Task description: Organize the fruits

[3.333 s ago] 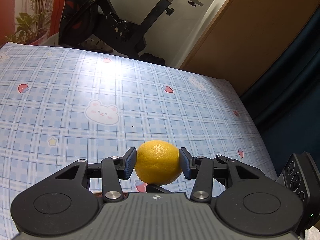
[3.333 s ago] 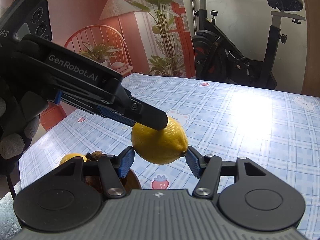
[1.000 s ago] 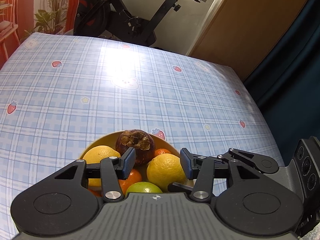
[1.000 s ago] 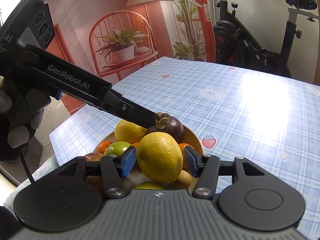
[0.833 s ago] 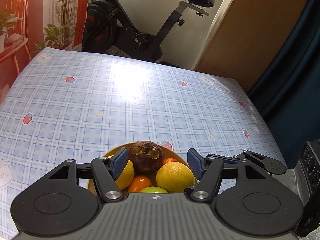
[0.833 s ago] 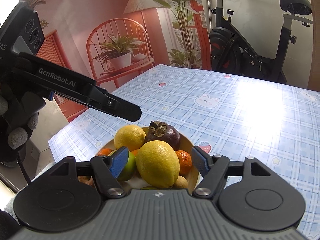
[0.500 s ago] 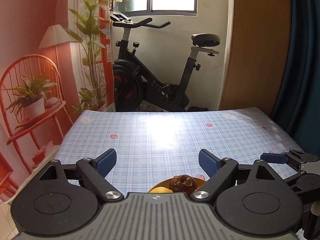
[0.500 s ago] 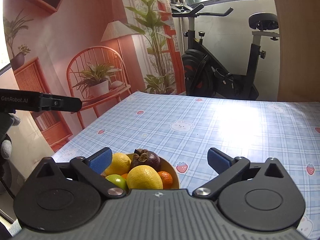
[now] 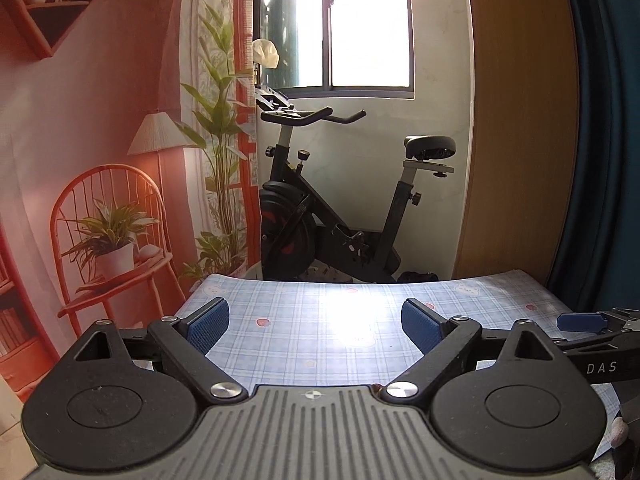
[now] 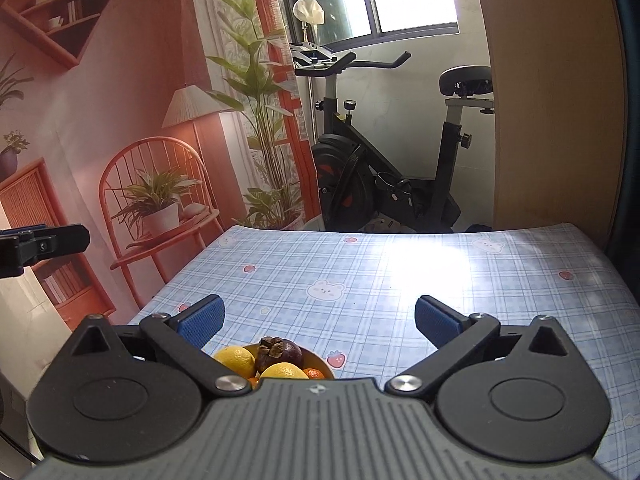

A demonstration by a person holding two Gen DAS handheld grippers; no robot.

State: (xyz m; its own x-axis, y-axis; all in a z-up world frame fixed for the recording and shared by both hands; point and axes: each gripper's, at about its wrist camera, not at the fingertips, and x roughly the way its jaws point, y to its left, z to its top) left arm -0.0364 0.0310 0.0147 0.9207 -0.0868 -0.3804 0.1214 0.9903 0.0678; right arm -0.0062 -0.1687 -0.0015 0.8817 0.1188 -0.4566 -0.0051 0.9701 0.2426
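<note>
- Blue-checked cloth with bears and strawberries covers the tabletop [image 10: 400, 280], with a bright patch of glare near its middle.
- Left tool [image 9: 315, 322]: its jaws are opening, already well apart, with only bare cloth showing between the blue pads.
- Right tool [image 10: 318, 318]: jaws spread wide, clamped on nothing.
- In the right wrist view the bowl [image 10: 318, 360] sits at 6 o'clock, low between the jaws and partly hidden by the tool's body.
- In the bowl a lemon [image 10: 236, 360] lies at 9 o'clock of a dark mangosteen [image 10: 278, 350]; a second lemon [image 10: 285, 371] lies at 6 o'clock of it, and what looks like a small orange [image 10: 314, 373] shows at about 4 o'clock.
- An exercise bike [image 10: 384, 168] stands beyond the far edge, at 12 o'clock.
- From the left wrist, the right tool's tip shows at 3 o'clock.
</note>
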